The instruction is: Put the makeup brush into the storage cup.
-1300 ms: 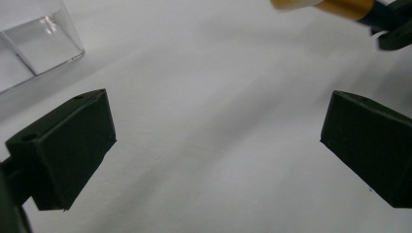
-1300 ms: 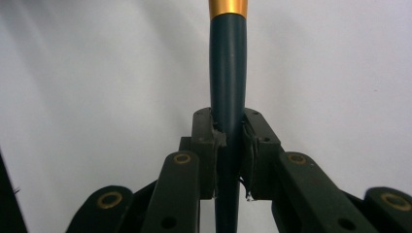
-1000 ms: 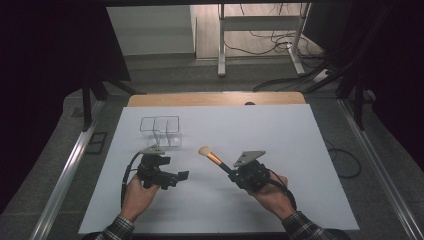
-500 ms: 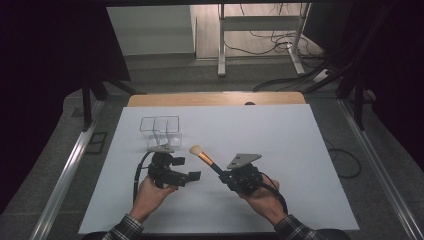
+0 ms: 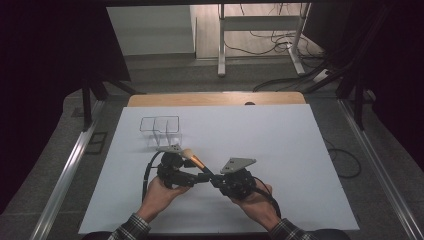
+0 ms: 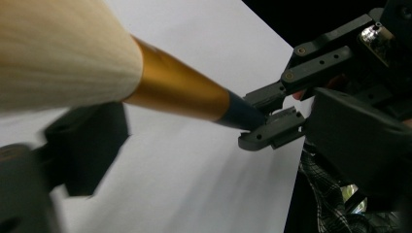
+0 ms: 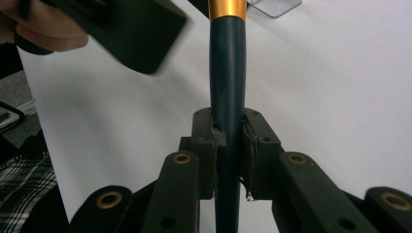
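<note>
A makeup brush [image 5: 195, 160] with pale bristles, a gold ferrule and a dark blue handle is held above the white table. My right gripper [image 5: 214, 179] is shut on its handle [image 7: 227, 63], the two pads pressing it from both sides [image 7: 228, 141]. The bristles point up and left, over my left gripper [image 5: 197, 177]. In the left gripper view the brush [image 6: 180, 90] crosses close above one blurred black finger [image 6: 82, 145], and the jaws stand apart with nothing clamped. The right gripper [image 6: 265, 119] shows there at the handle's end.
A clear acrylic organizer [image 5: 160, 127] with compartments stands on the white tabletop [image 5: 280, 140] behind the left hand. A wooden strip [image 5: 215, 99] borders the far edge. The left gripper's black finger [image 7: 126, 29] sits just beside the brush handle.
The two hands have come together near the table's front middle. The right gripper carried the brush leftward, and the left gripper moved right until it sits under the bristles.
</note>
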Demonstrator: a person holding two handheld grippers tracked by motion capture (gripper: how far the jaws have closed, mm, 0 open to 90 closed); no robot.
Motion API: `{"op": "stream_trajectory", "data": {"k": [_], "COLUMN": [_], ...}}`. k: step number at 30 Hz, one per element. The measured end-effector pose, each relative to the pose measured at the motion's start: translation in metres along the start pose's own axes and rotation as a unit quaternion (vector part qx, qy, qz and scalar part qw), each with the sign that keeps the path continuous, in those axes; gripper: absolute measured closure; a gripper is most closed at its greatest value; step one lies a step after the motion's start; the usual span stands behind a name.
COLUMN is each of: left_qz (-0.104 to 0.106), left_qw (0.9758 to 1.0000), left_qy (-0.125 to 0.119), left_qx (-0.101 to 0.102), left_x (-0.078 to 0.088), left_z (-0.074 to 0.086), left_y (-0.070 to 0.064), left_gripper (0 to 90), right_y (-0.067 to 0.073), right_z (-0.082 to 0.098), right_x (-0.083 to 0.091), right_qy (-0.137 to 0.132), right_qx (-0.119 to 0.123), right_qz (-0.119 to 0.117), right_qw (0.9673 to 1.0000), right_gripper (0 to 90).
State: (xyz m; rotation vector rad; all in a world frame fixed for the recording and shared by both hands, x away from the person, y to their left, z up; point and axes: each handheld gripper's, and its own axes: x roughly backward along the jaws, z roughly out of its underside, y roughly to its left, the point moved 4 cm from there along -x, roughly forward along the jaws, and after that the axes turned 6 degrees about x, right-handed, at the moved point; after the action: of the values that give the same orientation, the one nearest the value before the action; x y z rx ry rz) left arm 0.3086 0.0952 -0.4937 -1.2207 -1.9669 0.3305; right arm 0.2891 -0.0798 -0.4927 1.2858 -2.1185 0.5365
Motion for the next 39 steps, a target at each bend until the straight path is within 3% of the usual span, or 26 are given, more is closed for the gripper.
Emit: {"op": "stream_trajectory", "data": {"k": [4, 6, 8, 9, 12, 18, 24, 30, 39], "left_qz": [0.013, 0.007, 0.067, 0.078, 0.06, 0.029, 0.0, -0.019, -0.049], "left_qw": [0.9998, 0.9996, 0.9959, 0.9948, 0.997, 0.9988, 0.9997, 0.9994, 0.9979], "left_qy": [-0.007, -0.014, -0.032, -0.032, -0.021, -0.026, -0.023, -0.026, -0.033], "left_qx": [0.013, 0.024, 0.052, 0.057, 0.043, 0.029, 0.007, -0.009, -0.025], "left_x": [0.002, 0.005, 0.009, 0.01, 0.01, 0.015, 0.018, 0.021, 0.03], "left_z": [0.0, 0.0, 0.0, -0.001, 0.0, -0.003, -0.004, -0.005, -0.005], "left_y": [0.0, 0.002, 0.004, 0.004, 0.0, -0.002, -0.004, -0.006, -0.005], "left_gripper": [30.3, 45.8, 64.4, 71.7, 72.9, 72.9, 72.9, 72.9, 72.9], "right_y": [0.002, 0.003, 0.004, 0.004, 0.005, -0.003, -0.01, -0.011, -0.016], "right_z": [0.0, 0.0, 0.001, 0.002, 0.002, 0.004, 0.009, 0.012, 0.018], "right_x": [-0.001, -0.001, -0.003, -0.004, -0.008, -0.008, -0.011, -0.012, -0.007], "right_qy": [-0.003, -0.002, 0.003, 0.006, 0.016, 0.021, 0.028, 0.035, 0.045], "right_qx": [0.002, 0.004, 0.006, 0.007, 0.006, 0.009, -0.002, 0.002, 0.007], "right_qz": [-0.004, -0.007, -0.01, -0.012, -0.023, -0.006, -0.02, -0.025, -0.023], "right_qw": [1.0, 1.0, 0.9999, 0.9999, 0.9996, 0.9997, 0.9994, 0.9991, 0.9987], "right_gripper": [76.8, 76.8, 76.6, 76.4, 74.2, 38.8, 18.6, 9.7, 4.9]}}
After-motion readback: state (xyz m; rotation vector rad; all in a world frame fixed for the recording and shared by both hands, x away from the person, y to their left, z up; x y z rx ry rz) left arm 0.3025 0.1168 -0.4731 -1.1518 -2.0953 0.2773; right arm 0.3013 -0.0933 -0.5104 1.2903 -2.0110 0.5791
